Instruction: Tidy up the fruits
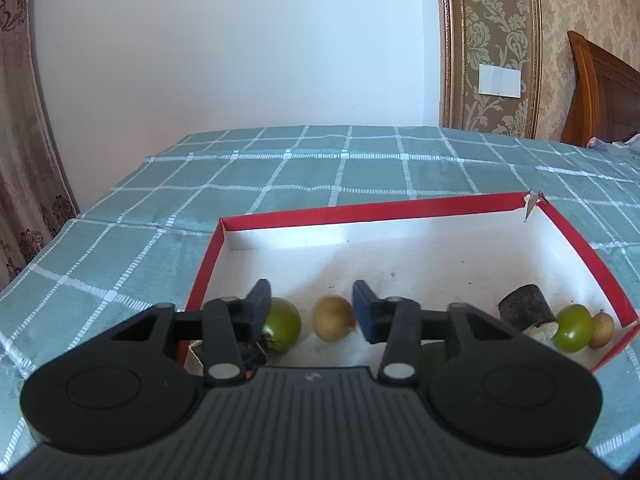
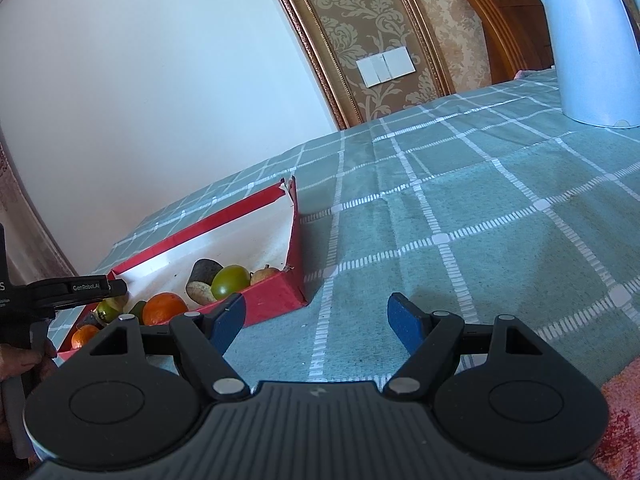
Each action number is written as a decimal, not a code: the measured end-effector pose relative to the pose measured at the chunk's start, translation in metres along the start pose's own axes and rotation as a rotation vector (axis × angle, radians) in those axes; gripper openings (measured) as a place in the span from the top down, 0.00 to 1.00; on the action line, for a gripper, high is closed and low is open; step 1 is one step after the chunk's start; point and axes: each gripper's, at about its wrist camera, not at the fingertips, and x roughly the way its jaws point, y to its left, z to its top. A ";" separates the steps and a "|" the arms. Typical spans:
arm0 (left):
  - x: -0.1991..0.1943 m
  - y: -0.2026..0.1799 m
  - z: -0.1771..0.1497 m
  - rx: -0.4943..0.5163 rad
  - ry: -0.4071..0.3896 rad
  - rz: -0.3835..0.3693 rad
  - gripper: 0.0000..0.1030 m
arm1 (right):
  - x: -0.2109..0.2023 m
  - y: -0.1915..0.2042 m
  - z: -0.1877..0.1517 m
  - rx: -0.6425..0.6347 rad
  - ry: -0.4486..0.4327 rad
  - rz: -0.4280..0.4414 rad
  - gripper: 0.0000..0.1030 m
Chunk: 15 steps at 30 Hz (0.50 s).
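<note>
- Red cardboard walls rimmed the shallow box (image 1: 404,207) on the counter (image 1: 280,168), its far right corner torn; the white floor toward the far wall lay bare.
- Along the near wall sat a green fruit (image 1: 283,323), a brown fruit (image 1: 333,317), a dark cylinder (image 1: 525,307), another green fruit (image 1: 574,328) and a small tan one (image 1: 602,329).
- Left hand-held gripper (image 1: 311,307) hung over the box, jaws apart, the brown fruit between them unpressed.
- Right hand-held gripper (image 2: 316,322) stood wide apart, empty, over the checked cloth beside the box's right wall.
- Oranges (image 2: 164,307) showed in the right view.
</note>
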 end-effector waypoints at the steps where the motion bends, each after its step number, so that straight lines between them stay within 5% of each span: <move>1: 0.000 0.000 0.000 -0.003 -0.002 -0.001 0.54 | 0.000 0.000 0.000 0.000 0.000 0.000 0.24; 8: -0.001 0.002 0.000 -0.015 0.006 -0.004 0.50 | 0.000 0.000 0.000 0.001 0.000 -0.002 0.24; 15: -0.026 0.003 -0.001 -0.016 -0.035 -0.006 0.04 | 0.000 0.000 0.000 -0.003 -0.001 -0.010 0.24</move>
